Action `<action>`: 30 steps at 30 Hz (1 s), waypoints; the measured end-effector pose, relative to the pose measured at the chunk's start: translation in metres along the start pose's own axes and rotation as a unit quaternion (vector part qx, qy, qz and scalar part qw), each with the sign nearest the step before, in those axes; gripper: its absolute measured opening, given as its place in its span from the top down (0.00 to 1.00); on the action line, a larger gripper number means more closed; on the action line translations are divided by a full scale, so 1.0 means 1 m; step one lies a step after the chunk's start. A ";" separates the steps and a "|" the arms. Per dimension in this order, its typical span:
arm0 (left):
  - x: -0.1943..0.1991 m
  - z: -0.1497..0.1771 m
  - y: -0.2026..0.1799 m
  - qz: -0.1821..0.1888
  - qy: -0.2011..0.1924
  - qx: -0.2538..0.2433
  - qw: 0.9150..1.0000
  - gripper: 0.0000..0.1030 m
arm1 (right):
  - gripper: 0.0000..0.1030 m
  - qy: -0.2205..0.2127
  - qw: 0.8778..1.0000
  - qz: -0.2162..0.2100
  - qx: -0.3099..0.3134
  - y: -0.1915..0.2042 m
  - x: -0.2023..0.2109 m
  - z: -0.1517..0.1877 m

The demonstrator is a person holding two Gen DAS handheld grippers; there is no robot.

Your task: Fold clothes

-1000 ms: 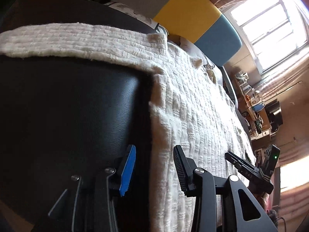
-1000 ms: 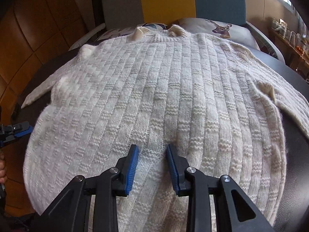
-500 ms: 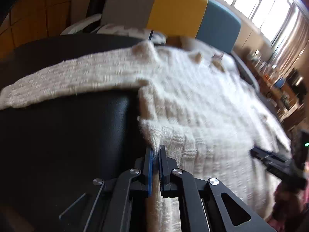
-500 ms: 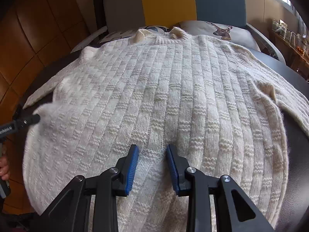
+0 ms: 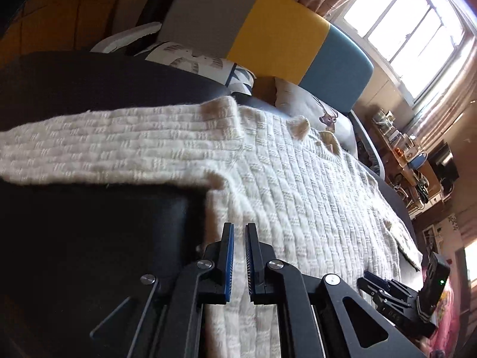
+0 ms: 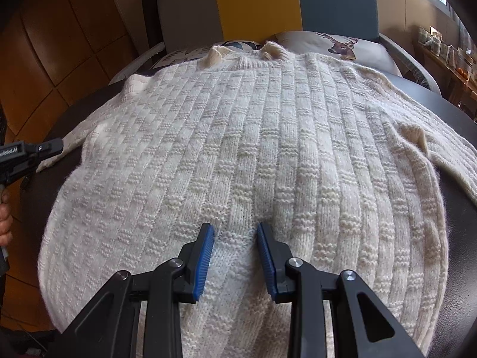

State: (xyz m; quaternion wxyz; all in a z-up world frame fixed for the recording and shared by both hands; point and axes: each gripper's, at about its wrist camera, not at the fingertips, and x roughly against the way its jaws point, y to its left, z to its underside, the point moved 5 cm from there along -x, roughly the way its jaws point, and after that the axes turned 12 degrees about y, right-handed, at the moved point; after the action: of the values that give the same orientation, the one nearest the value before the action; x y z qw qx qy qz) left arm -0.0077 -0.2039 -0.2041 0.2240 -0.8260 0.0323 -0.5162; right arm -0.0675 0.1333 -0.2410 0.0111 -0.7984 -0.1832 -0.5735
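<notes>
- The left gripper (image 5: 239, 232) points forward, its two fingers (image 5: 228, 256) drawn almost together with only a narrow slit between the ribbed pads.
- In the right wrist view, the left gripper's black tip enters from the left edge, with part of a hand (image 6: 5, 217) behind it.
- The right gripper (image 6: 235, 232) points forward with its blue-padded fingers (image 6: 204, 256) spread apart.
- In the left wrist view, the right gripper appears at the lower right, seen from the side.
</notes>
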 end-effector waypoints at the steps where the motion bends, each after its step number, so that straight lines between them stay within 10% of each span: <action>1: -0.006 -0.008 -0.006 0.000 0.001 -0.007 1.000 0.93 | 0.70 -0.001 1.000 -0.001 0.001 0.000 0.000 0.000; 10: -0.076 -0.042 0.010 -0.084 0.065 0.010 0.994 0.92 | 0.70 -0.002 1.000 -0.001 0.001 0.000 -0.001 -0.001; 17: -0.031 -0.034 0.063 -0.079 0.008 0.053 0.995 0.90 | 0.70 -0.007 1.000 0.000 0.005 -0.002 -0.003 -0.003; 30: 0.053 -0.063 0.271 -0.241 -0.031 0.180 0.953 0.90 | 0.70 -0.002 1.000 0.020 -0.002 0.002 -0.003 -0.003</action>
State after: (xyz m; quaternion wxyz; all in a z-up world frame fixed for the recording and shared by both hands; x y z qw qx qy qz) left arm 0.0102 -0.4838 -0.2461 0.2385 -0.7708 -0.2683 -0.5263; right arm -0.0710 0.1301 -0.2422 0.0208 -0.8033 -0.1663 -0.5715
